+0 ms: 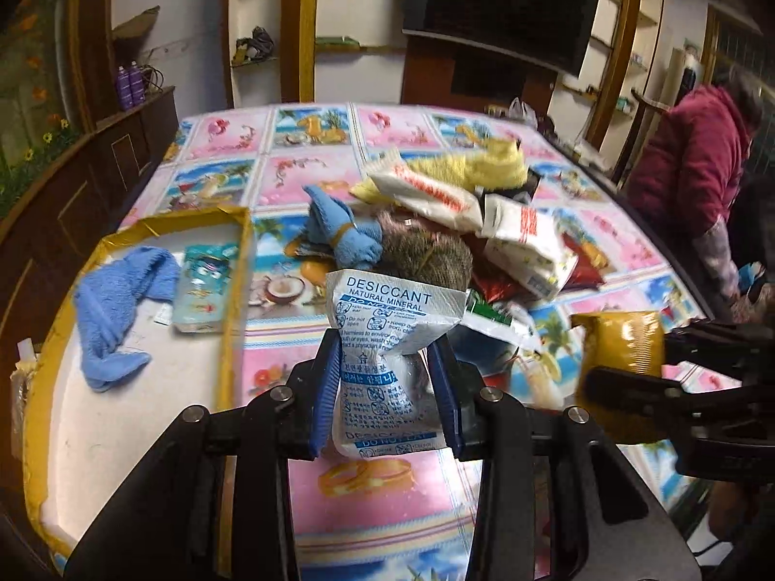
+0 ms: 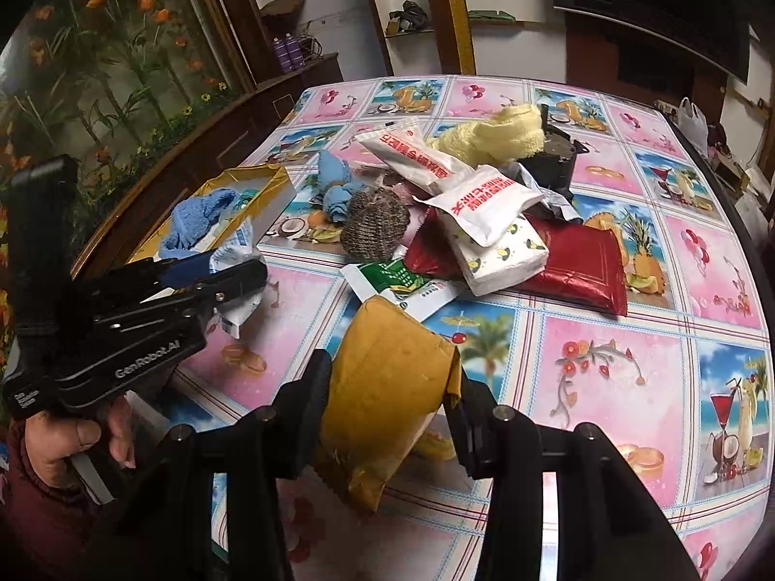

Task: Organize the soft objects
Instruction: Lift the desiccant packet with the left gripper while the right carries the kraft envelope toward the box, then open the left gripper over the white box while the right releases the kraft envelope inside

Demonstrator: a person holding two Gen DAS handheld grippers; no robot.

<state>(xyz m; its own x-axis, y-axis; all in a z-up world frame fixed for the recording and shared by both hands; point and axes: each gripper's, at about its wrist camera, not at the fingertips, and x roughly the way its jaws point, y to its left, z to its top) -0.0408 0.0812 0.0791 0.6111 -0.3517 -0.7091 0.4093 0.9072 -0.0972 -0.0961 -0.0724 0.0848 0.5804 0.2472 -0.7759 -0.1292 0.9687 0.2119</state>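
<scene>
My left gripper (image 1: 385, 363) is shut on a white desiccant pouch (image 1: 382, 339), pinched at its middle above the table. The same gripper (image 2: 242, 271) shows at the left of the right wrist view, pouch (image 2: 237, 256) in its jaws. My right gripper (image 2: 392, 377) is shut on a mustard-yellow padded packet (image 2: 387, 387); that packet (image 1: 620, 344) also appears at the right of the left wrist view. Behind lies a pile of soft things: a grey knitted ball (image 2: 370, 227), a yellow towel (image 2: 499, 135), white sachets (image 2: 484, 206), a red pouch (image 2: 576, 261).
A yellow-rimmed tray (image 1: 237, 271) at the left holds a blue towel (image 1: 116, 300) and a clear packet (image 1: 203, 281). A floral tablecloth (image 2: 605, 363) covers the table. A person in a red jacket (image 1: 692, 164) stands at the far right edge.
</scene>
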